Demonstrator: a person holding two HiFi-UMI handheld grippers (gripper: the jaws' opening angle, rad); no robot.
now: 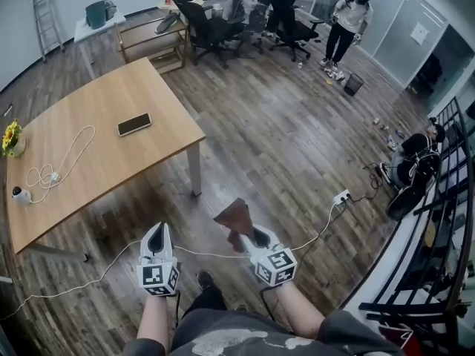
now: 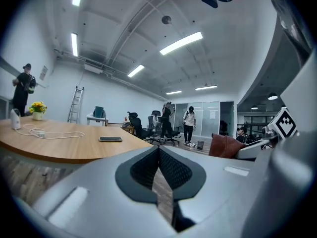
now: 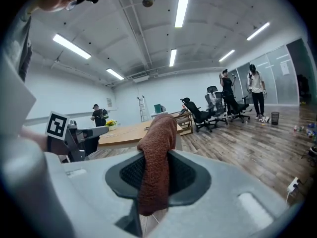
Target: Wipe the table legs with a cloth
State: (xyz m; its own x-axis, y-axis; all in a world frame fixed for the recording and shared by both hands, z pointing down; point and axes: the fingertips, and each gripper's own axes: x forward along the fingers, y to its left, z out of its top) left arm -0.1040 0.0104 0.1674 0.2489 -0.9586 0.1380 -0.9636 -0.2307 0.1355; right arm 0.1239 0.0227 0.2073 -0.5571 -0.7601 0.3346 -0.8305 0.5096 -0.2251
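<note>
A brown cloth [image 1: 236, 217] [image 3: 154, 162] sticks up from my right gripper [image 1: 258, 237] [image 3: 154, 175], whose jaws are shut on it. My left gripper [image 1: 156, 239] [image 2: 159, 175] is held beside it, shut with nothing between its jaws. The wooden table [image 1: 82, 136] [image 2: 59, 143] stands ahead and to the left. Its nearest grey leg [image 1: 194, 169] rises from the floor about a gripper's length beyond the cloth. A second leg [image 1: 52, 252] shows low at the left under the tabletop.
A phone [image 1: 134, 124], a white cable [image 1: 63, 162], a yellow flower pot [image 1: 10, 139] lie on the table. White cords [image 1: 312, 236] and a power strip [image 1: 342, 196] run across the floor. Office chairs [image 1: 211, 28] and people [image 1: 346, 21] stand far back. A black railing [image 1: 438, 221] runs at right.
</note>
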